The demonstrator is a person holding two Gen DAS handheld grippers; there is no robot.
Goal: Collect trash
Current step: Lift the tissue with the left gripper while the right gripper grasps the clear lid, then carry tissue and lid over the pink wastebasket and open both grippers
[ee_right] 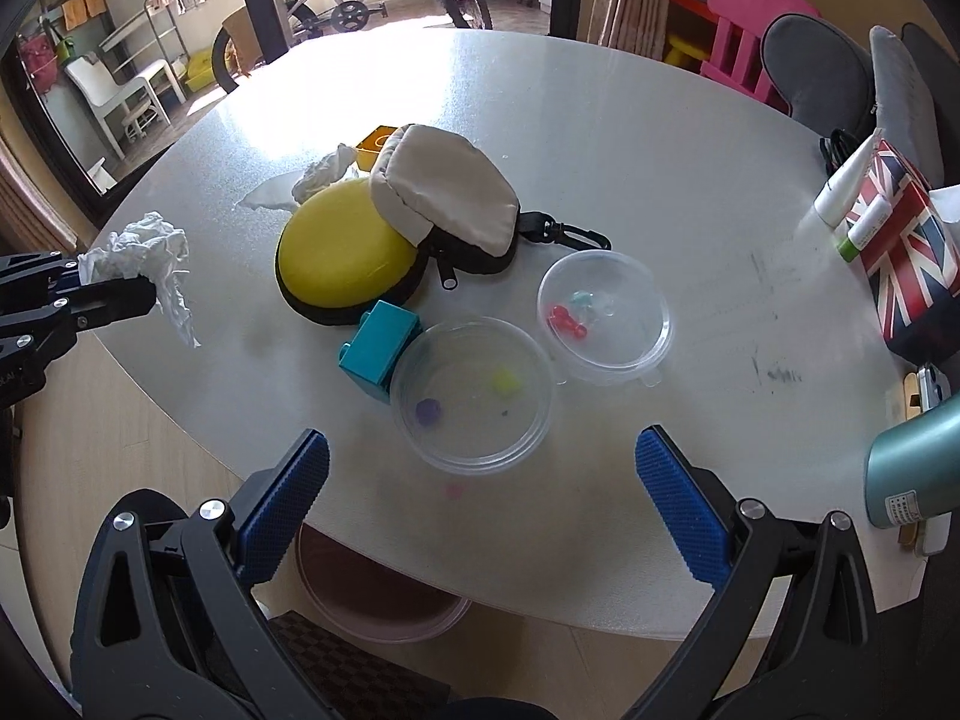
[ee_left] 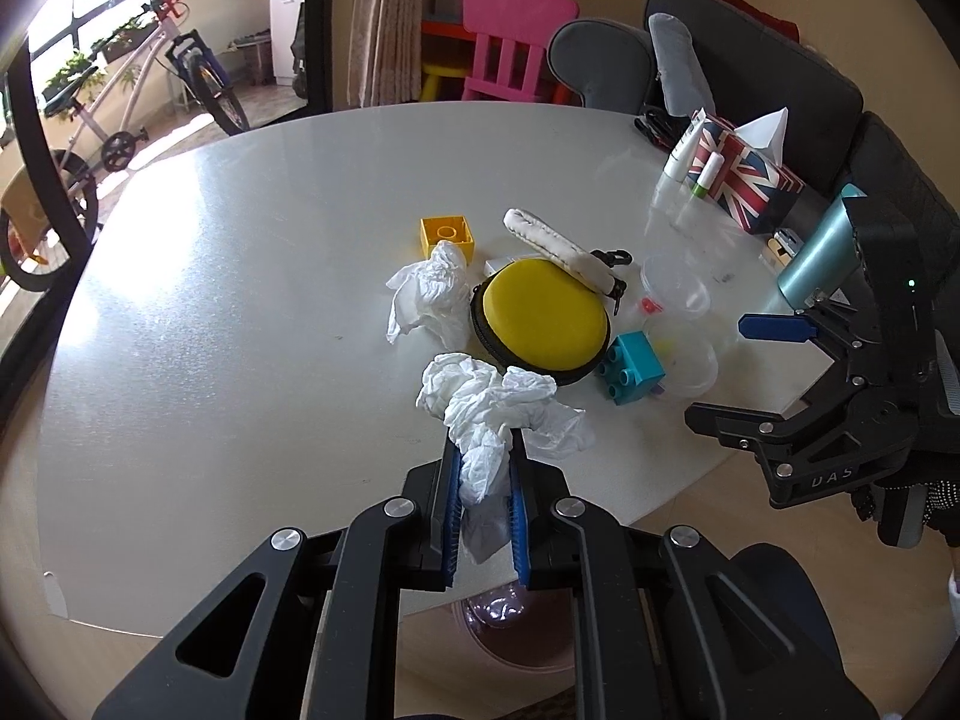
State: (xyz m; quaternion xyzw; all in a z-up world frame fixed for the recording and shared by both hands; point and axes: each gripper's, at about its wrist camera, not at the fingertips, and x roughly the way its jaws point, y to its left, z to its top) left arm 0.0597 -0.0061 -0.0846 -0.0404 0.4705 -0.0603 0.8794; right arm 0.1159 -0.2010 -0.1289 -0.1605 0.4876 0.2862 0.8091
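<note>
Bare table point(ee_left: 240, 300) left of clutter point(ee_left: 540, 312)

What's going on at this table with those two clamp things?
A person is clearing trash with a handheld gripper in each hand. The left gripper is shut on a crumpled white tissue, held above the table. The right gripper is open and empty, above two clear plastic containers. A second crumpled tissue lies beside a yellow round case, not yet collected. A bin shows below the table edge.

both wrist views look steeply down, close over the near table edge point(ee_left: 180, 480); both share the yellow case point(ee_left: 543, 318).
</note>
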